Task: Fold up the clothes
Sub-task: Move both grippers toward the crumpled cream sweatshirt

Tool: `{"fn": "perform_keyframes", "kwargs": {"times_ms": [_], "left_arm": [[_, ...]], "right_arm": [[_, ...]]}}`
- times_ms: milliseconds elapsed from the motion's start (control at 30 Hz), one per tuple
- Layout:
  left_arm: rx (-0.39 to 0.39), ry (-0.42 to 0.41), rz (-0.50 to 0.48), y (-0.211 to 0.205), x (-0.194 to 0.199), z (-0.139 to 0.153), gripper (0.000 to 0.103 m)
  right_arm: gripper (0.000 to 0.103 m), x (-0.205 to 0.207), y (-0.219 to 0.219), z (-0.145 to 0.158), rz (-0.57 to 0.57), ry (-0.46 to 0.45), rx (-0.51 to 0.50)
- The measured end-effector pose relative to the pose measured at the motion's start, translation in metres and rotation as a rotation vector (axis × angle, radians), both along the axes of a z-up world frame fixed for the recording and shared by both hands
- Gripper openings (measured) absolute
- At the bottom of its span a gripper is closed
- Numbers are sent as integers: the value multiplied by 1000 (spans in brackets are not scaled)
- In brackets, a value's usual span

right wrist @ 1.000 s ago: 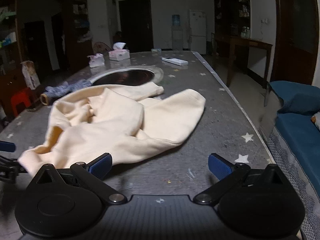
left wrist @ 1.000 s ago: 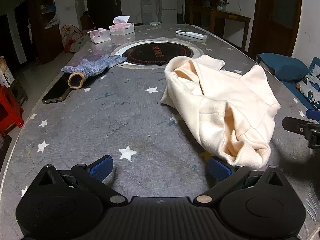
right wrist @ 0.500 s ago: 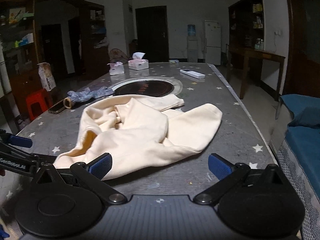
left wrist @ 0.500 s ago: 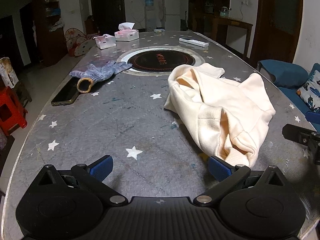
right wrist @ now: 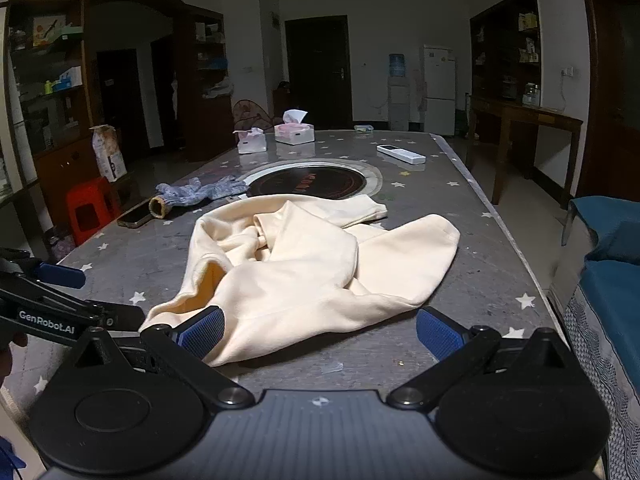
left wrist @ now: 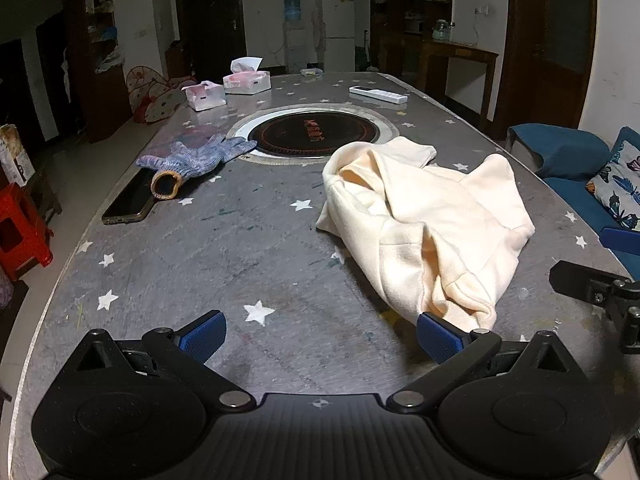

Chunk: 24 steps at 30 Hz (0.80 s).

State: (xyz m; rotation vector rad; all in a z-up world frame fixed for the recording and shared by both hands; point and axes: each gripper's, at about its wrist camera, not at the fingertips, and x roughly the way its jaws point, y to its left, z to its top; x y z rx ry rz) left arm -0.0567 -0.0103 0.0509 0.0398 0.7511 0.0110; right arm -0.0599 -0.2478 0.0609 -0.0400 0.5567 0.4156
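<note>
A cream sweatshirt (left wrist: 424, 220) lies crumpled on the grey star-patterned table (left wrist: 224, 248); it also shows in the right wrist view (right wrist: 312, 272). My left gripper (left wrist: 320, 336) is open and empty, above the table's near edge, its right pad beside the garment's near corner. My right gripper (right wrist: 320, 334) is open and empty, raised above the table's near edge, with the garment's near hem just in front of its left pad. Each gripper shows at the edge of the other's view.
A grey knit glove (left wrist: 192, 160) and a phone (left wrist: 128, 200) lie at the left. A round inset cooktop (left wrist: 312, 134) sits mid-table. Two tissue boxes (left wrist: 246, 80) and a remote (left wrist: 378, 94) lie at the far end. A blue sofa (right wrist: 608, 280) stands right of the table.
Both grippers have drawn back and risen from the sweatshirt, so more of the table and room shows. The garment has not moved.
</note>
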Motion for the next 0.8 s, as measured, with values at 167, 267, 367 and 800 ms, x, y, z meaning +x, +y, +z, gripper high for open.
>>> {"fn": "perform_keyframes", "kwargs": {"times_ms": [167,267,367,800], "left_arm": [[2,2,-9,-3,3,2,103],[7,8,-9,-5,5,2,103],[9,9,-9,-5,7,2,103],[3,29,-10,-1,21,-2,103]], "right_arm": [[103,-3,2,2,19,2,5],[103,-3,3,3,23,4,2],[103,-2,3,3,28,7,2],[103,8,8,-2,44,31,-12]]}}
